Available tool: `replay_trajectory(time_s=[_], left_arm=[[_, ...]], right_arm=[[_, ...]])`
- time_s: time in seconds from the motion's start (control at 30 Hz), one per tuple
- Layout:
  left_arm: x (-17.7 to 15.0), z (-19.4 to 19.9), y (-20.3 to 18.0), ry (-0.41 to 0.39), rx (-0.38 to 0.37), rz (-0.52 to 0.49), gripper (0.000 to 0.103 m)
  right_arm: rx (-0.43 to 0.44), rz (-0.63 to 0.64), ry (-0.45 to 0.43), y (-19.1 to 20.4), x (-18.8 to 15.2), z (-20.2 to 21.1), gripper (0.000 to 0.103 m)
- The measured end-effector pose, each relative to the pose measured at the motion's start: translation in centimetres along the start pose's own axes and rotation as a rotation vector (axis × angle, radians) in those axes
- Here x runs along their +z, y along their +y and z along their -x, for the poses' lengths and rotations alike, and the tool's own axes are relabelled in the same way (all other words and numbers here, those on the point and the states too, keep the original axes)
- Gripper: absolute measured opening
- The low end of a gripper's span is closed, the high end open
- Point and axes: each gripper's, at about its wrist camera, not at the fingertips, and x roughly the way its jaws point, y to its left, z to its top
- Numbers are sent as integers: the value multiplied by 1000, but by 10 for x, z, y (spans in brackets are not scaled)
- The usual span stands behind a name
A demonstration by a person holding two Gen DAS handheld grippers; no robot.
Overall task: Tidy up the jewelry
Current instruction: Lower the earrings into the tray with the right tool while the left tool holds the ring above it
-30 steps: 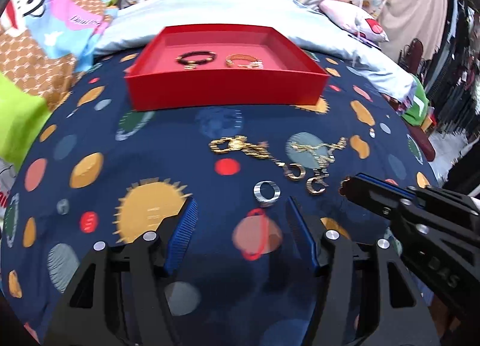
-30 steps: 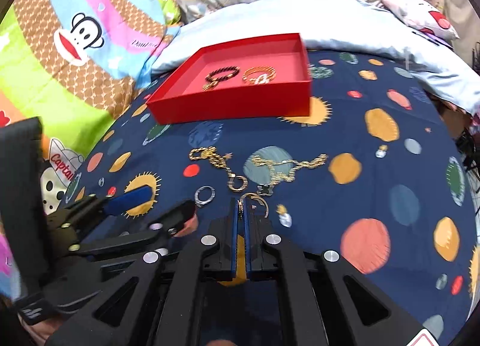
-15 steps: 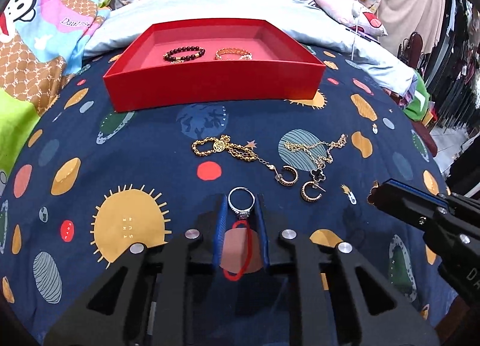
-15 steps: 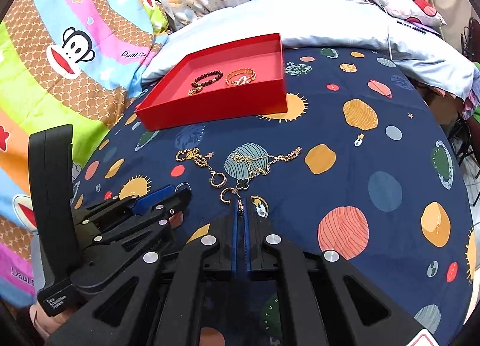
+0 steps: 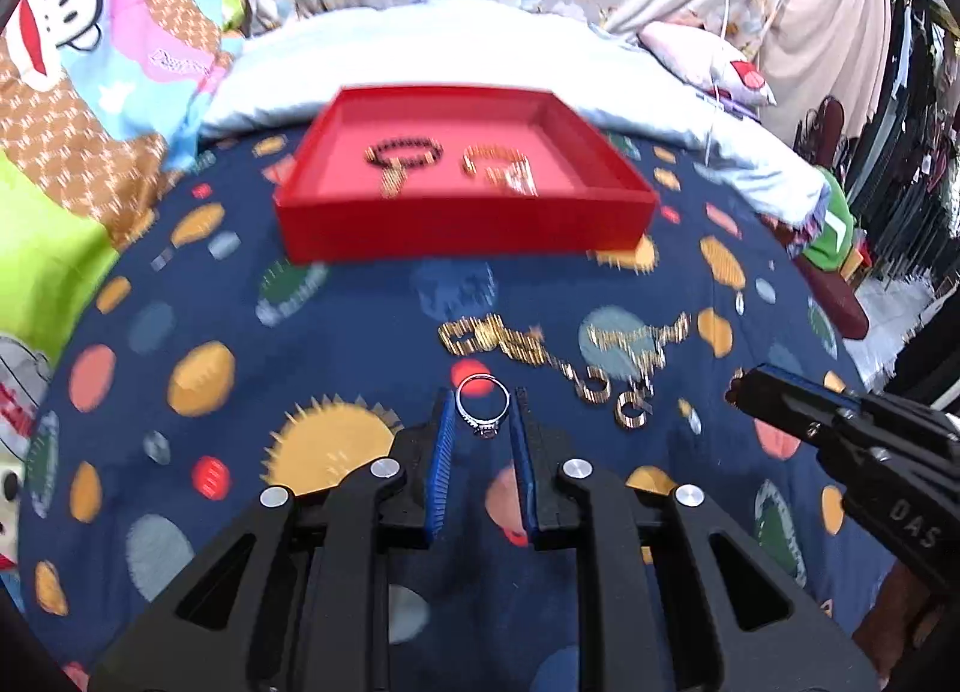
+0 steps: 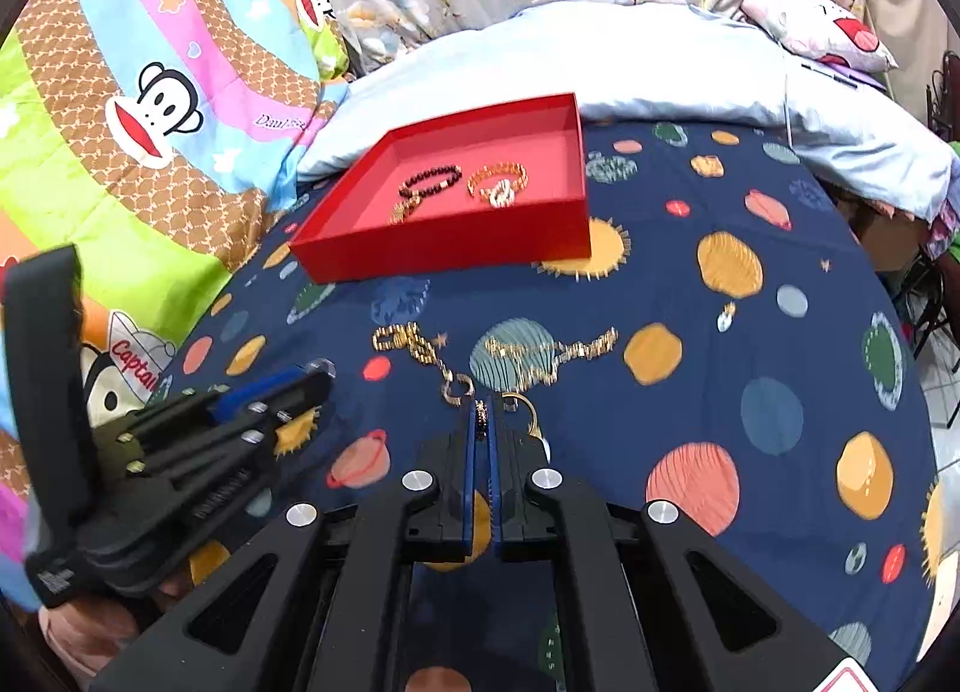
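My left gripper (image 5: pixel 483 413) is shut on a silver ring (image 5: pixel 483 405), held upright above the planet-print cloth. My right gripper (image 6: pixel 481 419) is shut on a small dark hoop earring (image 6: pixel 480 419), seen edge-on between the blue pads. The red tray (image 5: pixel 462 227) stands further back; it holds a dark bead bracelet (image 5: pixel 403 156) and a gold bracelet (image 5: pixel 495 161). On the cloth lie a gold chain bracelet (image 5: pixel 489 336), a gold necklace (image 5: pixel 639 339) and two hoop earrings (image 5: pixel 609 398). The tray also shows in the right wrist view (image 6: pixel 456 248).
A pale blue pillow (image 5: pixel 456 44) lies behind the tray. A cartoon monkey blanket (image 6: pixel 120 110) covers the left side. The right gripper's body (image 5: pixel 840 440) shows at the right of the left wrist view, the left gripper's body (image 6: pixel 180 440) at the left of the right wrist view.
My left gripper closed on the silver ring and lifted it off the cloth. My right gripper stays shut on the earring, a little higher.
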Motion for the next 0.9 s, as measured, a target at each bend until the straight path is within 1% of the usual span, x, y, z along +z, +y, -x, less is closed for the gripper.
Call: replay_trajectory(time_s=[0.17,0.23,0.37,0.47,0.6,0.77,0.9], left_arm=[[34,14,11,-66,30,-13,18],[54,17,14,-99,50,-24,18],[87,11,23,-139,79,-28,18],[110,-3,29,-140,90,-10,18],[129,-21,35,-142,122,0,18],[143,-41,41,-132,151,4,18],[148,-53,45,-115,170,4,18]], right_arm=[[0,31,-46,6,28,3,3],[1,41,-67,7,45,1,3],[22,37,-97,7,81,-10,3],[36,29,-101,7,110,-28,3],[28,28,-94,8,129,-49,3],[13,33,-70,9,138,-73,3],[6,37,-47,11,141,-91,3]])
